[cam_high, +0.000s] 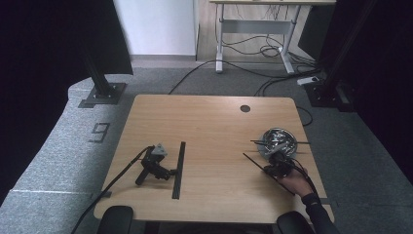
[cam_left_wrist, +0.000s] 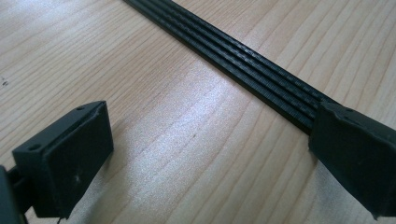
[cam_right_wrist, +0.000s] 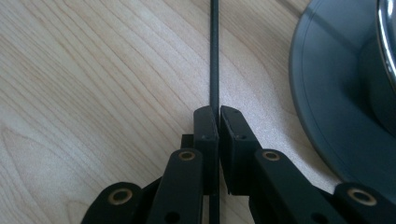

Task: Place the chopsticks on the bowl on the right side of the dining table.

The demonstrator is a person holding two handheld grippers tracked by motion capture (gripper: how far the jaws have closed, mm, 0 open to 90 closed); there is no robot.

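Right gripper view: right gripper point(cam_right_wrist: 218, 122), jaws clenched on a thin black strip point(cam_right_wrist: 214, 56) that runs straight away from the pads across the wooden table point(cam_right_wrist: 93, 93). Grey bowl point(cam_right_wrist: 336, 107) lies just beside the strip, to the right in this view.

High view: same gripper point(cam_high: 275, 168) in the person's right hand point(cam_high: 298, 183) at the table's near right, with the strip slanting out from it on both sides and the bowl point(cam_high: 278, 142) (metallic, more thin strips laid across its rim) just beyond. Left gripper point(cam_high: 157, 165) rests on the table at the left, no hand on it, beside a ribbed black bar point(cam_high: 178, 169).

Left gripper view: jaws stand wide apart and grasp nothing; ribbed bar point(cam_left_wrist: 243, 65) passes just beside one pad.

Risks, as judged from this position:
- Strip is long, thin and pinched at a single point (grip looks narrow); it could pivot or slide between the pads if swung quickly.
- Free ends sweep wide; one could catch the bowl's rim or the strips across it and knock them off.
- An end could drag along the table and bend the strip, twisting it out of the pads.
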